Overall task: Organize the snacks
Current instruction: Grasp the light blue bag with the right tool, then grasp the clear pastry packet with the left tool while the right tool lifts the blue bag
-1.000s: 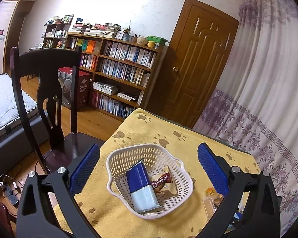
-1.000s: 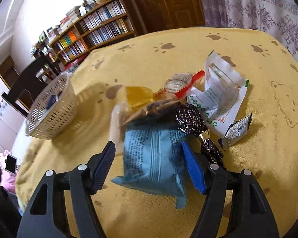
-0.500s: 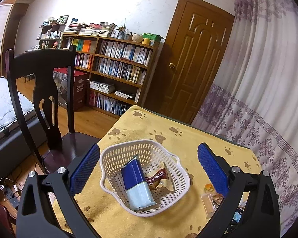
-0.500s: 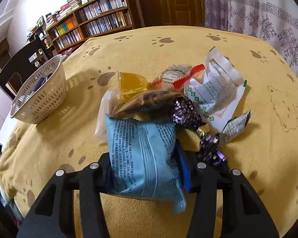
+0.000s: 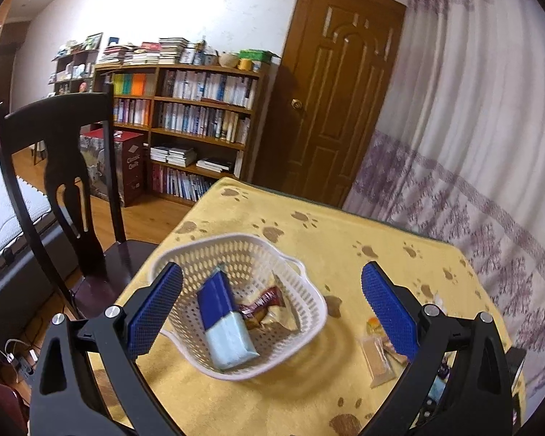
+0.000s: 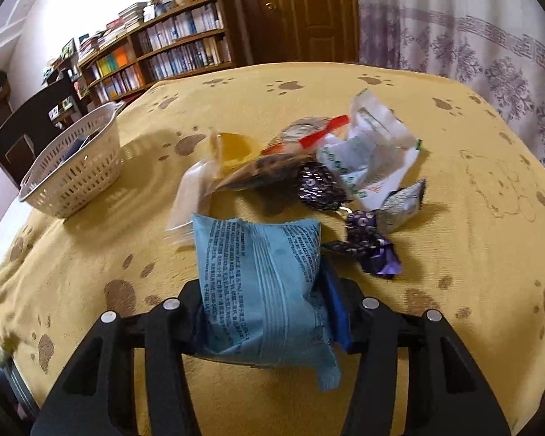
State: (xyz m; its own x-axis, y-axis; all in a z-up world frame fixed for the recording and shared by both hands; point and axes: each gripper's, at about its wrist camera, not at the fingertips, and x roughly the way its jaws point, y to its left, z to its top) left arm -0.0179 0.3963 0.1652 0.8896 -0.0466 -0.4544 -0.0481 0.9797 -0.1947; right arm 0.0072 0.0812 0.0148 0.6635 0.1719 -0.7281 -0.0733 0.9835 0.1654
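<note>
- Your right tool [image 6: 265, 309] is clamped on a light blue snack packet [image 6: 261, 290]; its crinkled film carries rows of fine dark print, too small to read, and a serrated top edge.
- The packet sits between the blue pads, lifted off the yellow towel-like cloth with brown paw prints [image 6: 454, 272] that covers the surface.
- Just beyond it lies the snack pile: a shiny purple wrapper [image 6: 370, 247], a silver foil sweet [image 6: 403, 203], a white packet with green print [image 6: 367, 160], an amber jelly cup [image 6: 232, 149] and a clear sleeve [image 6: 189, 192], touching or overlapping one another.
- Your left tool [image 5: 269, 305] stands wide apart, holding nothing, its ribbed blue pads on either side of the white perforated plastic basket [image 5: 309, 279].
- In the basket lie a long bar wrapped in dark blue and pale blue [image 5: 225, 319], a brown wrapper with white lettering you cannot read [image 5: 261, 301] and a gold foil piece [image 5: 279, 318].
- In the right wrist view the basket stands near the surface's left edge, well apart from the pile.
- A red box [image 5: 127, 167] on the floor beside the bookshelf [image 5: 200, 116] reads "Classic Quilt".
- A dark wooden chair [image 5: 61, 181] stands by the surface.
</note>
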